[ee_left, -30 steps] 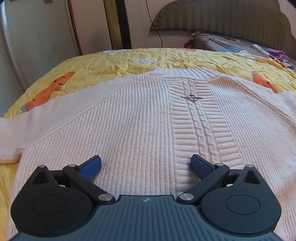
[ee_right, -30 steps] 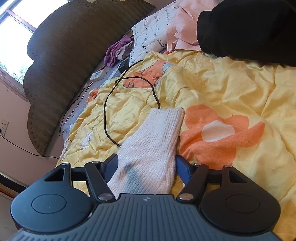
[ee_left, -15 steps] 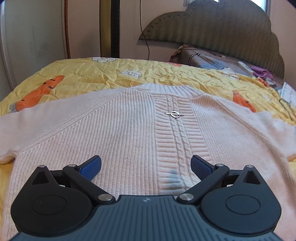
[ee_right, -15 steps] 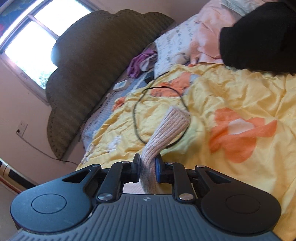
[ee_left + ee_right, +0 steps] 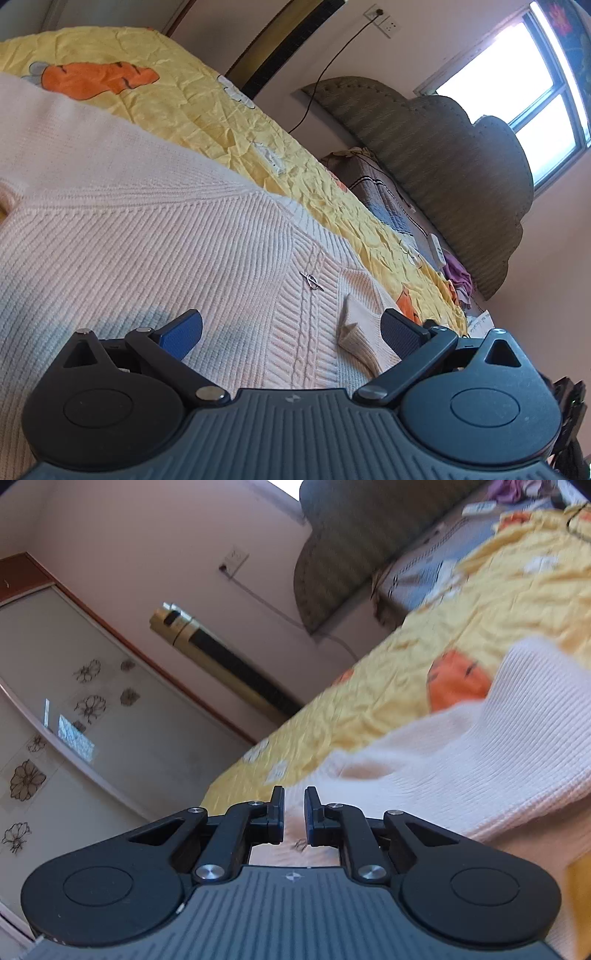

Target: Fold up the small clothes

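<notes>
A pale pink knit sweater [image 5: 147, 236] lies flat on the yellow bedspread [image 5: 207, 107], with a small metal clasp [image 5: 312, 282] on its cable-knit front band. My left gripper [image 5: 291, 328] is open just above the sweater's body. A folded-over sleeve cuff [image 5: 351, 328] lies on the sweater near the right finger. In the right wrist view my right gripper [image 5: 294, 818] has its jaws nearly closed with a narrow gap and nothing visibly between them. The sweater [image 5: 461, 760] spreads to its right and below.
A padded grey headboard [image 5: 461, 162] stands at the bed's far end under a window [image 5: 524, 74]. A white remote [image 5: 437, 251] and purple cloth [image 5: 458, 275] lie near it. A wardrobe with flower decals [image 5: 66, 716] and a gold-black tower unit [image 5: 221, 661] stand beside the bed.
My right gripper carried the sleeve over the sweater and now shows no cloth between its jaws. The sleeve cuff now lies on the sweater's front. My left gripper tilted, still open.
</notes>
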Tool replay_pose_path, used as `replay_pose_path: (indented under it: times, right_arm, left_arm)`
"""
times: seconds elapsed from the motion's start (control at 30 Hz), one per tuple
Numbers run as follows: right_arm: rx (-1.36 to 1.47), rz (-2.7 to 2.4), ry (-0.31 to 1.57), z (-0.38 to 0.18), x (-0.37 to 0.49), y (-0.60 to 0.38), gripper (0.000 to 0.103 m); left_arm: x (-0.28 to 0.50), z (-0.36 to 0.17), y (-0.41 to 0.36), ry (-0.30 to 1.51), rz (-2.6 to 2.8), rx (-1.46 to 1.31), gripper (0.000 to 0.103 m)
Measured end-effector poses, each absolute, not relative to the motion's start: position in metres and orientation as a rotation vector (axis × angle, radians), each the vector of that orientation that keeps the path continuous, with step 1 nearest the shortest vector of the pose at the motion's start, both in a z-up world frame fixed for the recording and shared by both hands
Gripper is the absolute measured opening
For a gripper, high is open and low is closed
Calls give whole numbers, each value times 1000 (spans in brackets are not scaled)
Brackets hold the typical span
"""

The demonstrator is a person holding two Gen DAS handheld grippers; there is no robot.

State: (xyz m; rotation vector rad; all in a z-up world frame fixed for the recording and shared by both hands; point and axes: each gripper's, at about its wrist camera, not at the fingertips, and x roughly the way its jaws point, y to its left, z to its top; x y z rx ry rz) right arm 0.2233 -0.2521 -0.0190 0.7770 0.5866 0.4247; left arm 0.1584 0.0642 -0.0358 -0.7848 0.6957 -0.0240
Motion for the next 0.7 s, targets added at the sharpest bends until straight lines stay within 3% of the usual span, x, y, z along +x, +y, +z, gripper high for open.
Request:
replay_pose_path:
  times: [0.17,0.23,0.27,0.3,0.33,0.37,0.7]
  right_arm:
    - [766,489,749,-50,217,-186,16]
    - [847,478,766,-56,210,-190,22]
    - [904,444,766,-61,206,-198,28]
    - [952,414,765,-64,205,-206,46]
    - [1003,376,760,-69,203,-216,58]
    - [1036,345,759,-72,202,-223,61]
    - [1141,135,775,-79,205,-234,61]
  left_arm:
    - [154,-40,72,714,-28,-815,103]
    - [152,-39,72,706,-32,-815,103]
    - [152,-39,71,703,-36,-816,103]
    - [152,-38,70,701,-42,-819,103]
    - [152,-39,68,701,-48,-823,103]
    - [153,-39,66,705,-54,-825,103]
    - [205,-52,37,838,-177,-1000,103]
